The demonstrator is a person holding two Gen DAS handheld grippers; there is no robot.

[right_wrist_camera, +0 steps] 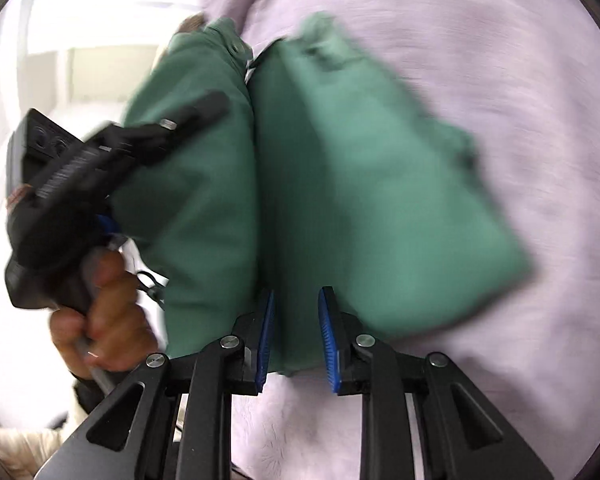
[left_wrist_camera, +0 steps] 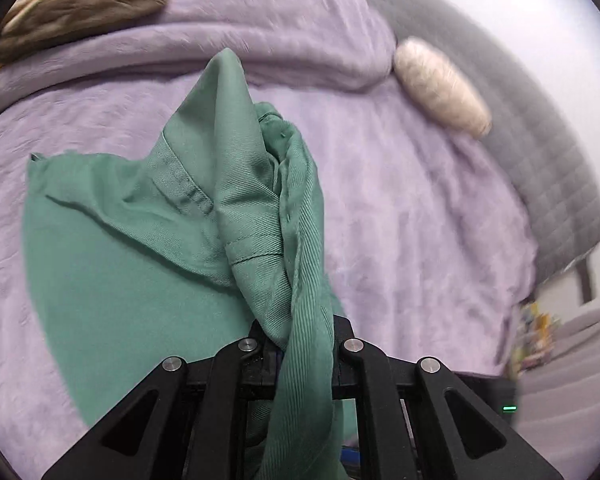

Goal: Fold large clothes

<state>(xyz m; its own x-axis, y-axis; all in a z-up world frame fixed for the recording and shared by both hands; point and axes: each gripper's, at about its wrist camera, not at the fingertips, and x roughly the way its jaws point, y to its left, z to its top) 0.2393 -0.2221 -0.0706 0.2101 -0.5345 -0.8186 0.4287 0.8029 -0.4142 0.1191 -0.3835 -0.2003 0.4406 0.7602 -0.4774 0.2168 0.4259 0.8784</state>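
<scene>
- green garment (left_wrist_camera: 148, 240) on lilac bedspread (left_wrist_camera: 420, 208), one part flat, the rest bunched and lifted
- left gripper (left_wrist_camera: 300, 344) jaws pressed together, pinching a twisted fold of the garment
- right gripper (right_wrist_camera: 296, 336) blue pads (right_wrist_camera: 329, 340) spread; garment edge lies between them, contact unclear, view blurred
- hand (right_wrist_camera: 104, 320) on left gripper's handle in right wrist view
- cream cushion (left_wrist_camera: 440, 88) near grey headboard (left_wrist_camera: 540, 140)
</scene>
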